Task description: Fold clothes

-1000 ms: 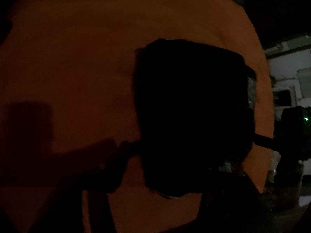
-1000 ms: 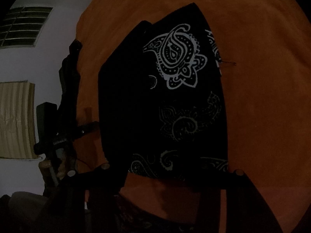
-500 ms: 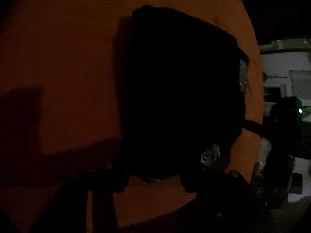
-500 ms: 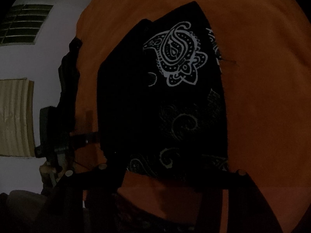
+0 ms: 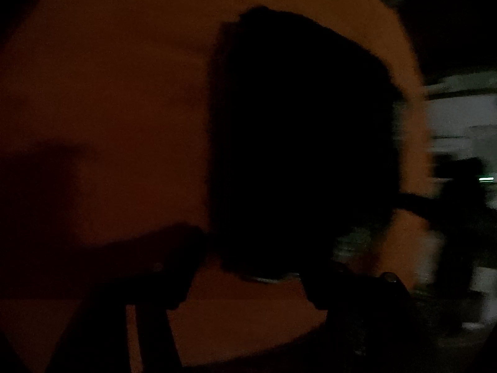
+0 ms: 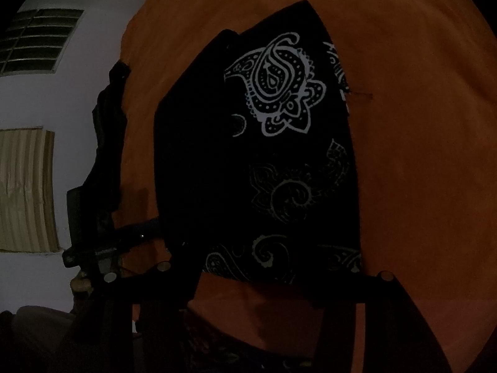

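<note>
A: Start at the left of the left wrist view; what is there?

B: Bare orange table, very dim, with a soft shadow across its lower left; then the black garment, a folded dark block right of centre, lying flat on the orange surface; the picture is blurred, so no print shows on the cloth here.

A: And the left hand-held gripper?

B: Its two fingers rise from the bottom edge, one left and one right of the garment's near edge; the jaws are opening, parted, with the garment's near hem lying in the gap; whether either pad touches the cloth I cannot tell in this darkness.

A: Further right?

B: The table's curved edge, then a smeared pale room; a dark bar reaches in toward the garment's right side, too blurred to name.

A: Now the right wrist view, from the left.

B: A pale wall with a louvred window high up and a striped curtain below it; then a dark device at the table's left edge, its shape unclear; then the garment, black with white paisley print, brightest near its top, folded into a tall panel on the table.

A: The right hand-held gripper?

B: Fingers spread to either side of the garment's near edge; the hem sits between them, just beyond the tips; nothing visibly pinched.
</note>
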{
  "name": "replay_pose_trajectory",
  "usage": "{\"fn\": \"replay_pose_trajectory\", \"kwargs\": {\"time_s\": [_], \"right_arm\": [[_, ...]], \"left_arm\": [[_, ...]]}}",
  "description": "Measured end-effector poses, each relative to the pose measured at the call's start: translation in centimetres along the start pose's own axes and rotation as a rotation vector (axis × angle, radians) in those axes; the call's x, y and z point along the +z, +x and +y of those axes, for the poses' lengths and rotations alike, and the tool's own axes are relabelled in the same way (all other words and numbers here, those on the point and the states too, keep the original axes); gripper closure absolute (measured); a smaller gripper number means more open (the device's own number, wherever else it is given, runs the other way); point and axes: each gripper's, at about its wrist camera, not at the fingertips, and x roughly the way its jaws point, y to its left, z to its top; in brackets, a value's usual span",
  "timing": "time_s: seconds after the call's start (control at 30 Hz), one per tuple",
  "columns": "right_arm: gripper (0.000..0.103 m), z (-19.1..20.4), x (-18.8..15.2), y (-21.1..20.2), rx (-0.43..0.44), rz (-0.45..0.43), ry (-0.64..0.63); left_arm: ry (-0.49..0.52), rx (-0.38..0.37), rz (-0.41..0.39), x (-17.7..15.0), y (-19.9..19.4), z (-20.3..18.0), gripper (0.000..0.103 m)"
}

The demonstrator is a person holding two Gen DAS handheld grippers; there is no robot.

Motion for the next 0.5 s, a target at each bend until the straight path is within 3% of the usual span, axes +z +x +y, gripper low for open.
{"fn": "replay_pose_trajectory", "kwargs": {"time_s": [0.03, 0.07, 0.17, 0.23, 0.33, 0.4, 0.5], "right_arm": [[0.052, 0.1, 0.0, 0.0, -0.001, 0.0, 0.0], [0.052, 0.2, 0.0, 0.1, -0.002, -0.001, -0.001], [0.052, -0.2, 0.0, 0.2, 0.009, -0.004, 0.008], [0.052, -0.5, -0.1, 0.3, 0.012, -0.005, 0.016], [0.052, -0.8, -0.3, 0.4, 0.015, -0.006, 0.025], [0.052, -0.6, -0.3, 0.4, 0.007, -0.003, 0.02], [0.052, -0.4, -0.4, 0.5, -0.001, -0.001, 0.015]], "left_arm": [[0.004, -0.029, -0.003, -0.1, -0.1, 0.0, 0.072], [0.023, -0.005, -0.012, -0.2, -0.4, -0.2, 0.074], [0.017, 0.017, -0.01, -0.1, -1.1, 0.1, 0.071], [-0.008, 0.045, 0.032, -0.5, -0.9, 0.8, 0.055], [-0.013, 0.021, 0.028, -1.0, -0.8, 1.7, 0.058], [0.011, 0.007, 0.007, -1.9, -1.0, 1.7, 0.071], [0.043, 0.061, 0.031, -2.2, -1.4, 1.6, 0.064]]}}
